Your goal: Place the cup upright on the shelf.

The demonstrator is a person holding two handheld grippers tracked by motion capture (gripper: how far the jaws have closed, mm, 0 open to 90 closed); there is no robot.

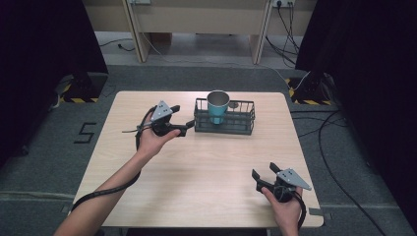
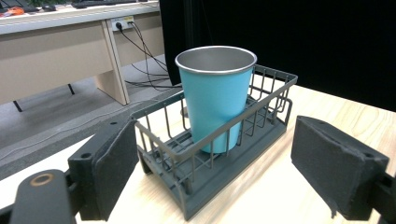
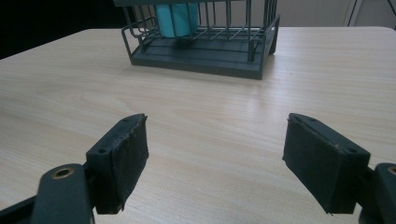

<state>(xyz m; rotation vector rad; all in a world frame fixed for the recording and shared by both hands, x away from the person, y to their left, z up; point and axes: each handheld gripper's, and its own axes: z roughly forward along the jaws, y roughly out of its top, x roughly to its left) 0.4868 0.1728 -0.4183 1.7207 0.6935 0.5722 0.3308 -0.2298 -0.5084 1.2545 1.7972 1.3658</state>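
A teal metal cup with a bare steel rim and inside (image 1: 218, 106) (image 2: 215, 95) (image 3: 176, 19) stands upright in a dark grey wire basket with a solid tray base (image 1: 246, 123) (image 2: 224, 163) (image 3: 205, 49), toward the basket's left end in the high view. The basket sits on the far middle part of a light wood-grain bench (image 1: 196, 167) (image 2: 289, 186) (image 3: 210, 121). Just to the left of the basket, the left tool (image 1: 183, 129) (image 2: 215, 179) points at its near short end; in the left gripper view its two black padded jaws stand wide apart on either side of that end of the basket, with nothing between the pads touching them as far as can be seen. The person's left hand (image 1: 150, 140) grips this tool from below. Well apart from the basket, near the bench's front right corner, the right tool (image 1: 264, 171) (image 3: 215, 158) is held in the person's right hand (image 1: 285, 206), its jaws spread wide and empty above bare bench, aimed toward the basket. Black cables trail over the grey floor (image 1: 344, 147) beyond the bench.
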